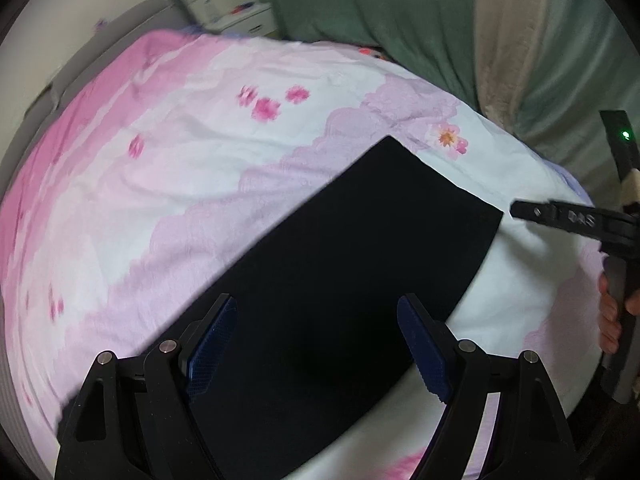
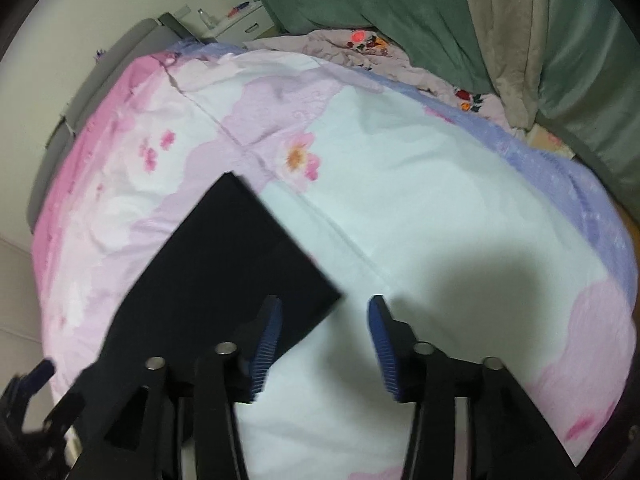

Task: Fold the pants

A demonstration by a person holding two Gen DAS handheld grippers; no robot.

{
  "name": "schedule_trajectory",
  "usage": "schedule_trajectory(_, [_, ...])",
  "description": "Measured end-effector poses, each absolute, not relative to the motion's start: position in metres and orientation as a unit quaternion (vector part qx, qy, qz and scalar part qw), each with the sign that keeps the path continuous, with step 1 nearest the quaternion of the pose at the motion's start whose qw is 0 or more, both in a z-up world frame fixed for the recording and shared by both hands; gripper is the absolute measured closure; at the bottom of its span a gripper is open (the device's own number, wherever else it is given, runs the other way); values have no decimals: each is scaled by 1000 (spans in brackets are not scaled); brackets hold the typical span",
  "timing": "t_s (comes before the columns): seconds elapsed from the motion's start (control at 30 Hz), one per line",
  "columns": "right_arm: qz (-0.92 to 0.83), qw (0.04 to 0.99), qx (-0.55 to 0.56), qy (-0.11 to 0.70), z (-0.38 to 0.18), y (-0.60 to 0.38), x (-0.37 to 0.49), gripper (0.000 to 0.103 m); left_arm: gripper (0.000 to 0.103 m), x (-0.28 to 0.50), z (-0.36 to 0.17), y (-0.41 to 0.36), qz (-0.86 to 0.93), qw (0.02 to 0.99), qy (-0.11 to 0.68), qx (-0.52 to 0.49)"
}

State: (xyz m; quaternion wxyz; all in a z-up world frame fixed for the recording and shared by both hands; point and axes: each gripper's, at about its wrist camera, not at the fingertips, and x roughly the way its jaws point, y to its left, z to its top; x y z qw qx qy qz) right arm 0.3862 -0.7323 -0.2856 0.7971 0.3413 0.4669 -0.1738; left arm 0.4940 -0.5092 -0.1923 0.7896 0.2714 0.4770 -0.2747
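Observation:
The black pants (image 1: 360, 256) lie flat on the bed as a long straight-edged rectangle; they also show in the right wrist view (image 2: 224, 264). My left gripper (image 1: 316, 308) is open and empty, hovering over the near part of the pants. My right gripper (image 2: 326, 308) is open and empty, just above the pants' right corner and the quilt; in the left wrist view its finger (image 1: 532, 213) shows beside that corner.
The bed is covered by a pink, white and lilac flowered quilt (image 1: 192, 168). Green and beige curtains (image 1: 400, 4) hang behind it. A white nightstand (image 2: 236, 24) and a grey headboard (image 2: 100, 76) stand at the far left.

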Motion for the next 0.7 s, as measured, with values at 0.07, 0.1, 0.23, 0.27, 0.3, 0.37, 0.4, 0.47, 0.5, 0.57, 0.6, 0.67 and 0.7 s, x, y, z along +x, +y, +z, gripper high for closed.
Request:
schedule_trajectory(0.07, [-169, 792, 358, 464, -287, -726, 384, 46, 21, 511, -196, -517, -292, 782, 461, 300])
schedule_trajectory(0.1, [-164, 791, 364, 464, -290, -722, 384, 46, 21, 521, -198, -522, -303, 776, 457, 311])
schedule_trajectory(0.23, [-161, 780, 384, 467, -304, -710, 385, 46, 21, 559, -215, -548, -357, 735, 473, 330])
schedule_trajectory(0.27, [-162, 775, 394, 466, -309, -710, 385, 46, 21, 567, -219, -555, -368, 724, 481, 330])
schedule_trajectory(0.3, [-162, 771, 408, 461, -313, -710, 384, 46, 21, 580, -224, -564, -387, 710, 496, 317])
schedule_trajectory(0.37, [-171, 766, 425, 452, -319, -712, 382, 46, 21, 598, -233, -579, -413, 688, 521, 292])
schedule_trajectory(0.4, [-172, 764, 434, 445, -321, -713, 382, 46, 21, 604, -238, -585, -423, 678, 531, 283])
schedule_trajectory(0.47, [-174, 762, 451, 430, -325, -715, 381, 46, 21, 617, -252, -602, -442, 657, 548, 271])
schedule_trajectory(0.5, [-174, 762, 455, 426, -327, -716, 382, 46, 21, 624, -261, -612, -450, 646, 554, 272])
schedule_trajectory(0.57, [-174, 763, 463, 416, -331, -717, 383, 46, 22, 629, -274, -627, -461, 630, 559, 281])
schedule_trajectory(0.6, [-174, 763, 468, 411, -333, -718, 384, 46, 22, 632, -282, -636, -466, 619, 562, 288])
schedule_trajectory(0.67, [-171, 761, 480, 401, -339, -719, 384, 46, 27, 638, -298, -654, -480, 592, 573, 302])
schedule_trajectory(0.7, [-171, 761, 483, 398, -342, -720, 385, 46, 31, 640, -304, -660, -484, 580, 579, 307])
